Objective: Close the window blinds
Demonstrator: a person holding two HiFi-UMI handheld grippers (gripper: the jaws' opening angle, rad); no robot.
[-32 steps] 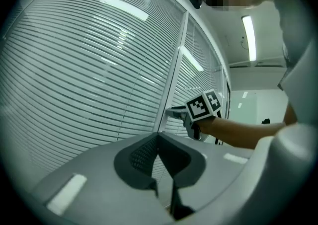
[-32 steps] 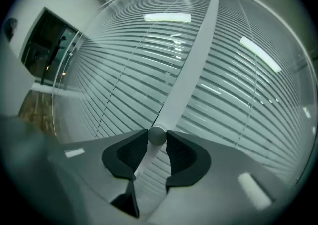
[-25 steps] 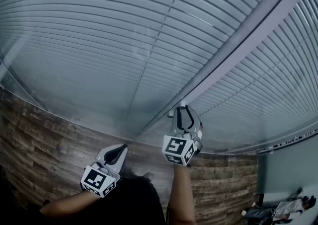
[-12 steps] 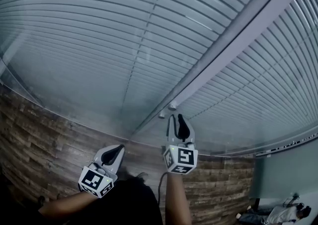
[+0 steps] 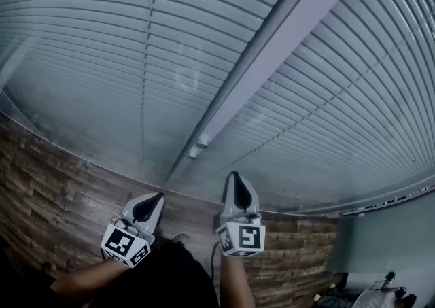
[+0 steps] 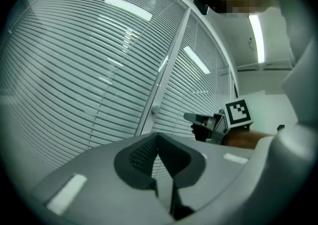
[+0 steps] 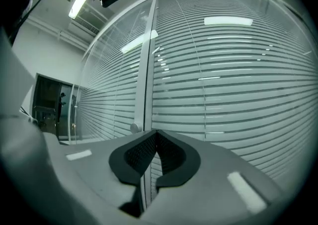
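Your left gripper [image 5: 158, 198] and right gripper [image 5: 236, 179] are both shut and empty, clear of the frame knob [image 5: 198, 148]; the blind slats [image 5: 102, 62] appear largely closed.

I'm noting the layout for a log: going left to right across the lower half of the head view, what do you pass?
left gripper, jaws together → white knob on the window frame → right gripper, jaws together → teal wall

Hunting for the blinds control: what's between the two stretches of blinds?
A pale frame post separates the blinds, with a small round knob near its lower end; the head view shows it best.
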